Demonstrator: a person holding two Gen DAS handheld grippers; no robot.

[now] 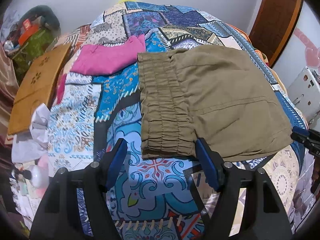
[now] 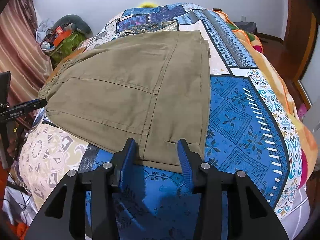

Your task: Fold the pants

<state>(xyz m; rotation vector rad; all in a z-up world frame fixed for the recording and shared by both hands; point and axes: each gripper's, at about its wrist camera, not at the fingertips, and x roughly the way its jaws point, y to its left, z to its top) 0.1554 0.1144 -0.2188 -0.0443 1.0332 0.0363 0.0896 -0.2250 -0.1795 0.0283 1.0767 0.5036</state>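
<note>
Olive-khaki pants [image 1: 216, 100] lie folded flat on the patterned bedspread [image 1: 152, 180], elastic waistband toward the left. My left gripper [image 1: 161, 146] is open, its blue fingers straddling the near waistband corner just above the fabric edge. In the right wrist view the pants [image 2: 128, 88] fill the middle. My right gripper [image 2: 158, 146] is open, its fingers over the near edge of the folded pants at the leg end. Neither gripper holds cloth.
A pink garment [image 1: 108, 58] lies folded beyond the pants on the left. A wooden board [image 1: 38, 86] and crumpled white paper [image 1: 38, 124] sit at the bed's left edge. A cluttered green pile [image 2: 64, 40] stands by the curtain. An orange blanket [image 2: 276, 74] lines the right side.
</note>
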